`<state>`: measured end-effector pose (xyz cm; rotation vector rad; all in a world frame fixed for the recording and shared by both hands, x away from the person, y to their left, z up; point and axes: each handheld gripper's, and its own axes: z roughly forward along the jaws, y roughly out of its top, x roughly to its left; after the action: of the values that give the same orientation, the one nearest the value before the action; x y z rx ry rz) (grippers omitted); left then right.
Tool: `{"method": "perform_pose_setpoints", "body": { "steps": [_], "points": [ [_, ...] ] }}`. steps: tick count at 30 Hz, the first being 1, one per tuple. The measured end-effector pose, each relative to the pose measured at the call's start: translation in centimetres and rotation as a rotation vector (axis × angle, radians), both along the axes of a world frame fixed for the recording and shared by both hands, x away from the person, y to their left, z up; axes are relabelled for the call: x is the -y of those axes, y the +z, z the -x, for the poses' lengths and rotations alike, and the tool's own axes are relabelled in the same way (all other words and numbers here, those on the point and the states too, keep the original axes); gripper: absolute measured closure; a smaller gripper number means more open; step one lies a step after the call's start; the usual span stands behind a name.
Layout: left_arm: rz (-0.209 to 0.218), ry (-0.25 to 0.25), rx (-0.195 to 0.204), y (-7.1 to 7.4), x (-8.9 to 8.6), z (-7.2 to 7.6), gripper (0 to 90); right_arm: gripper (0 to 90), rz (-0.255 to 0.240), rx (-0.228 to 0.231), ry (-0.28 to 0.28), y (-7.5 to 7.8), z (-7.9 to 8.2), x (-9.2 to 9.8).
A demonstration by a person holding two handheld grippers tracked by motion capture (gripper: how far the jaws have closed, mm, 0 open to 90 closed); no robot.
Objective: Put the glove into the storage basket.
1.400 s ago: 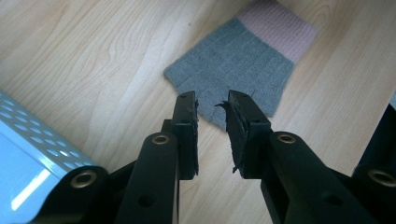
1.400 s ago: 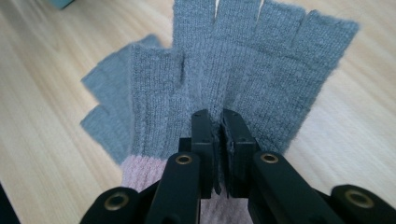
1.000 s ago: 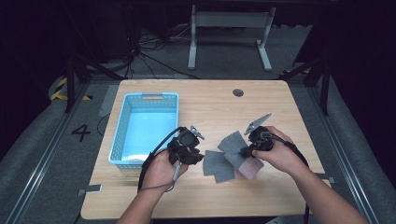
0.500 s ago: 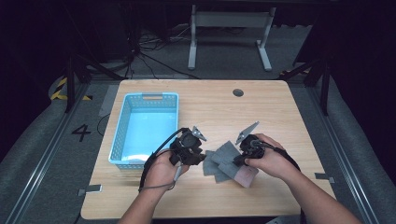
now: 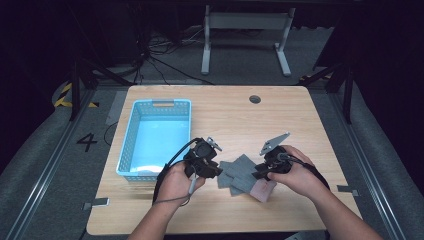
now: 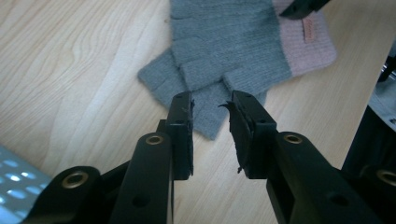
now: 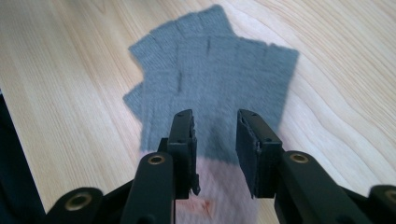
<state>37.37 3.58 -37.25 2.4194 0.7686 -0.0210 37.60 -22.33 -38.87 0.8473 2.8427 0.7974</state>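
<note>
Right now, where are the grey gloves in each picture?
High view: the grey gloves lie on the table near the front, between the left claw and the right claw.
Left gripper view: they are at top centre, just past the open claw.
Right gripper view: they are in the middle, beyond the open claw.
Shared landmark: the pink cuff.

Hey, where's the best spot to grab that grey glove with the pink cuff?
Probably the pink cuff of the grey glove, from above: it lies flat, so pinch up the cuff's thicker edge, which the right hand-held gripper hangs over with jaws open.
</note>
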Motion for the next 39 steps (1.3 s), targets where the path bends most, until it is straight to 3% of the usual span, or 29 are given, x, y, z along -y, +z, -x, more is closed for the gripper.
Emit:
{"method": "perform_pose_setpoints", "body": {
  "steps": [5, 15, 22, 27, 28, 34, 39],
  "points": [
    [0.010, -0.010, -0.021, -0.4, 0.4, 0.0, 70.6, 67.7, -0.017, 0.004, -0.055, -0.1, 0.4, 1.8],
    [-0.023, -0.007, -0.009, -1.2, 1.0, -0.3, 69.8, 68.6, -0.033, 0.025, -0.115, -0.4, 1.8, 5.0],
    [-0.036, 0.003, -0.042, -1.9, 1.4, -0.8, 69.7, 68.7, 0.014, 0.014, -0.125, -0.8, 2.7, 6.4],
    [-0.043, -0.007, -0.050, -2.3, 2.0, -0.9, 68.2, 68.0, 0.048, 0.004, -0.127, -1.3, 2.8, 6.7],
    [-0.043, -0.005, -0.052, -2.5, 2.1, -0.9, 68.1, 67.8, 0.073, -0.002, -0.124, -1.7, 2.9, 6.8],
    [-0.053, -0.002, -0.080, -3.1, 2.4, -1.4, 64.7, 67.9, 0.069, -0.030, -0.103, -2.4, 3.1, 6.6],
    [-0.084, 0.000, -0.070, -3.6, 2.9, -1.7, 61.8, 68.0, 0.078, -0.037, -0.089, -3.2, 3.3, 6.0]
  ]
}}
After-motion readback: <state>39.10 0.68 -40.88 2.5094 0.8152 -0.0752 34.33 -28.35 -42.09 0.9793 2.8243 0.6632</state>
